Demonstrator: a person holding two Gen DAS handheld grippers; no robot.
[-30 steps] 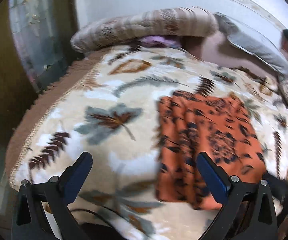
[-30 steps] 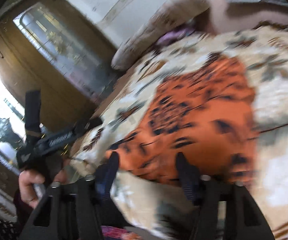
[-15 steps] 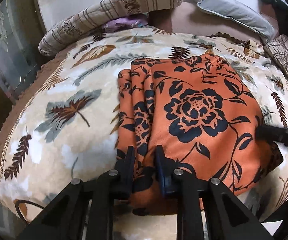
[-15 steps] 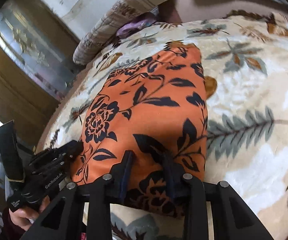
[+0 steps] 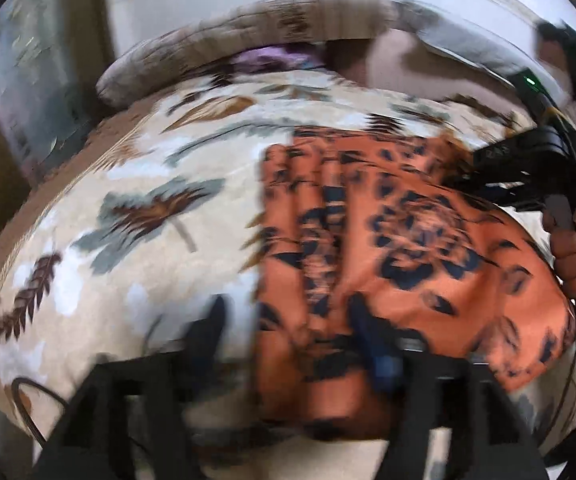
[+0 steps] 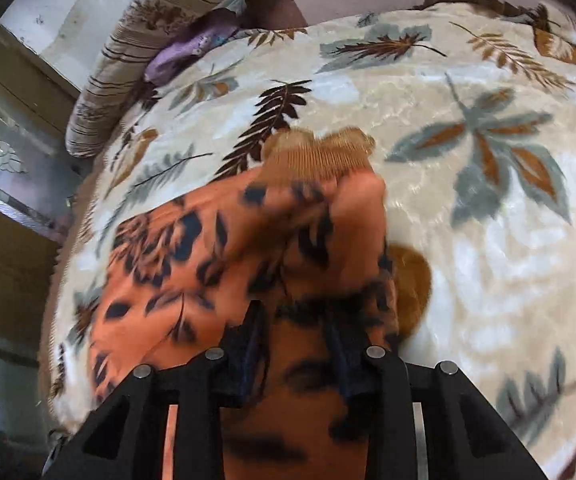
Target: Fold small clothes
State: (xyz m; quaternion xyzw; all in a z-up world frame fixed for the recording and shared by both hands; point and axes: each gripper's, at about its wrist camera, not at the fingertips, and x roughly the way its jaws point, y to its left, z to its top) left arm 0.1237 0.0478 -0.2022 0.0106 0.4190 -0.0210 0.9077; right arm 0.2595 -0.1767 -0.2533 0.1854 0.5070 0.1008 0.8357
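An orange garment (image 5: pixel 427 264) with a dark flower print lies on the leaf-patterned blanket (image 5: pixel 148 168). My left gripper (image 5: pixel 288 320) is at the garment's near left edge, which lies between the jaws as they open; the pads are off the fabric. My right gripper (image 6: pixel 295 338) is shut on a bunched fold of the orange garment (image 6: pixel 208 248) and holds it raised above the blanket (image 6: pixel 467 220). A tan ribbed band (image 6: pixel 319 156) shows at the garment's far end. In the left wrist view a hand (image 5: pixel 567 252) grasps the right tool at the right edge.
A striped bolster (image 6: pixel 128 72) and a purple cloth (image 6: pixel 192 46) lie at the head of the bed, with a grey pillow (image 5: pixel 459 52) beside them. A wooden cabinet with glass doors (image 6: pixel 4 140) stands to the left. A black cable (image 5: pixel 28 404) hangs at the bed's near edge.
The left jaws, closed on the garment's near edge half a second ago, have spread apart. The right gripper has carried its fold across the bed, bunching the garment and baring the ribbed band.
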